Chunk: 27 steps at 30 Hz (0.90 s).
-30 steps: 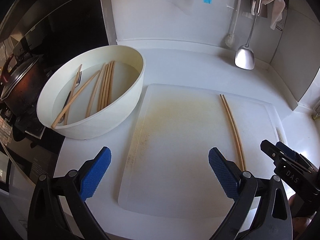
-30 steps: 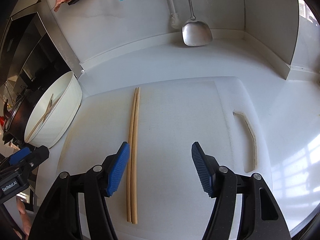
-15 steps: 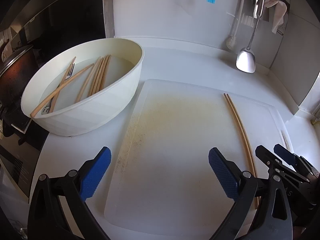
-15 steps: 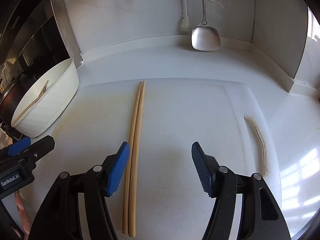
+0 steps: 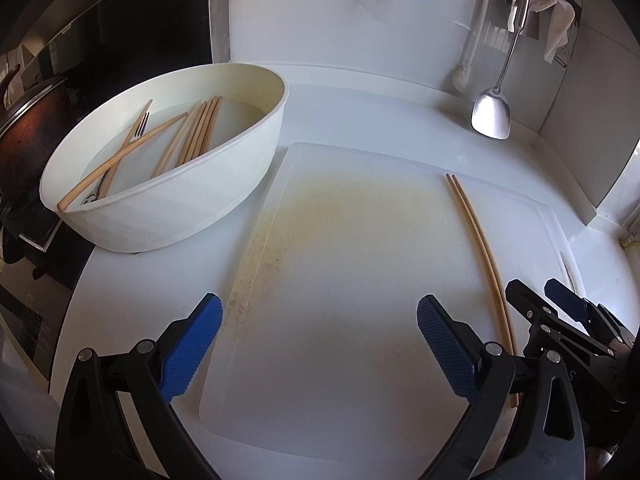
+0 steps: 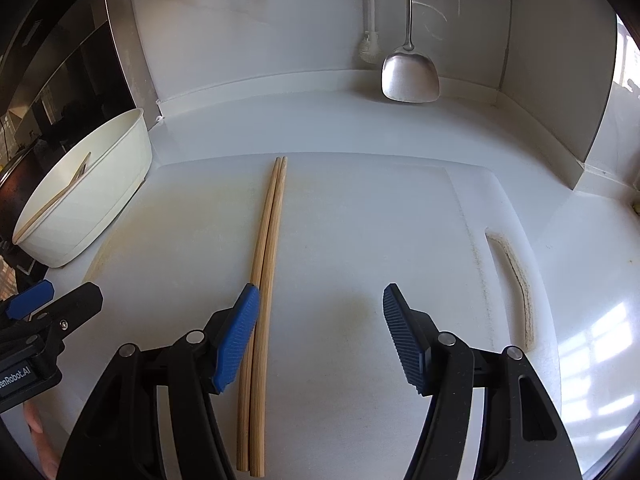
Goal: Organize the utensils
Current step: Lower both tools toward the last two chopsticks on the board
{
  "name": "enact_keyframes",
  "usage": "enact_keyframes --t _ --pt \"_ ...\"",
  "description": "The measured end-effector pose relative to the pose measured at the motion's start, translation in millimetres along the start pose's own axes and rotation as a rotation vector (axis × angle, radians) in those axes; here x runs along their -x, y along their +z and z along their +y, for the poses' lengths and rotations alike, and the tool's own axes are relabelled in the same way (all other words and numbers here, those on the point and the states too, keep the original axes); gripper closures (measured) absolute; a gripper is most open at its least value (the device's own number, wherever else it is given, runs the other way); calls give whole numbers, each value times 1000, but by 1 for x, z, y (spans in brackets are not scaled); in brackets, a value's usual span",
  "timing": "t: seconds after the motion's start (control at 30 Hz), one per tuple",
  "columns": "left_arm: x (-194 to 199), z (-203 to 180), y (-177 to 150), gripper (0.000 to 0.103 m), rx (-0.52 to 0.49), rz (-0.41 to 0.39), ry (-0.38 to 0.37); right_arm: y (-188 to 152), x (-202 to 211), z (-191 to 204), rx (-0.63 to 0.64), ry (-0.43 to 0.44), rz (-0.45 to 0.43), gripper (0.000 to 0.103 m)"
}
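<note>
Fingers of my right gripper (image 6: pixel 320 336) spread, unclenched, pair of wooden chopsticks (image 6: pixel 266 280) beside one blue pad; left gripper (image 5: pixel 320 344) spread, marked "enRobot.AI".

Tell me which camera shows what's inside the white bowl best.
Left wrist view: it looks into the white bowl, showing wooden chopsticks and a fork. The right wrist view catches it side-on at the edge, contents mostly hidden.

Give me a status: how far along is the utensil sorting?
Done: one pair of chopsticks lies side by side on the cutting board. In hand: nothing; the left hand-held gripper and right hand-held gripper are both open over the board. Left: more chopsticks and a fork sit in the white basin.
</note>
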<state>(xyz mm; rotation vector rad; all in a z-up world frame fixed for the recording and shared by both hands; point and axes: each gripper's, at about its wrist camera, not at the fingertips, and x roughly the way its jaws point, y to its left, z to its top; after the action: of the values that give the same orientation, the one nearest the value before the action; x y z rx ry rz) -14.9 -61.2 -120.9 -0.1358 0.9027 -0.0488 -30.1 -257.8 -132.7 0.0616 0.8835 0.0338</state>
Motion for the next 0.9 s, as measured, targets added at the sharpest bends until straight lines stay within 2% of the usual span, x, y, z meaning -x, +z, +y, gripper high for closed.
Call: enact_keyframes --t 0.6,0.8,0.9 --pt "0 -1 2 7 4 8 -10 1 -4 14 105 -77 -3 42" --pt "-1 -3 3 7 6 10 -12 1 -8 15 138 -61 62 42" --pt "-1 -3 4 7 13 9 -16 0 -8 16 139 -72 53 42"
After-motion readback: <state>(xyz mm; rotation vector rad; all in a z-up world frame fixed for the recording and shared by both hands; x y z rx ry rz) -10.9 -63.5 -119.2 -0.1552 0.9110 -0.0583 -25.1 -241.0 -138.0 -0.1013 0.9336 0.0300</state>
